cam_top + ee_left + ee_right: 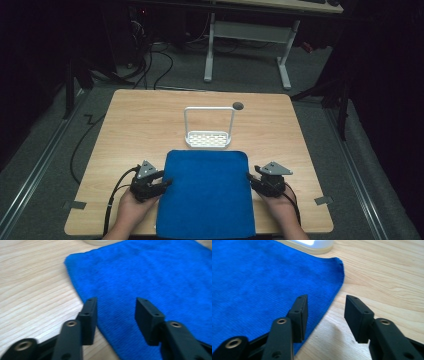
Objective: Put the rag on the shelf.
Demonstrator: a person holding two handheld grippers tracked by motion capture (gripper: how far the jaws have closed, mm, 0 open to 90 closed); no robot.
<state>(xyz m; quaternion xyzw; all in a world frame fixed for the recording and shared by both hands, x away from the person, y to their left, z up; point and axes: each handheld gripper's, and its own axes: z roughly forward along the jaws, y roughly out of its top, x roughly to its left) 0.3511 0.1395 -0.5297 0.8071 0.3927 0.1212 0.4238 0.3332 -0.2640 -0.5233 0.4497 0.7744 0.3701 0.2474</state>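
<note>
A blue cloth (pixel 206 192) lies flat on the near half of the wooden table (pixel 135 125). My left gripper (pixel 167 182) is at the cloth's left edge, low over the table. In the left gripper view it (pixel 116 301) is open, and the cloth's edge (pixel 150 272) runs between its jaws. My right gripper (pixel 248 176) is at the cloth's right edge. In the right gripper view it (pixel 326 298) is open too, its left jaw over the cloth (pixel 262 277) and its right jaw over bare wood.
A white rack (pixel 208 139) with a tall hoop handle stands just beyond the cloth's far edge; its base (pixel 312 245) is close ahead of the right gripper. A dark round hole (pixel 238 105) sits in the tabletop behind it. Cables trail from both grippers.
</note>
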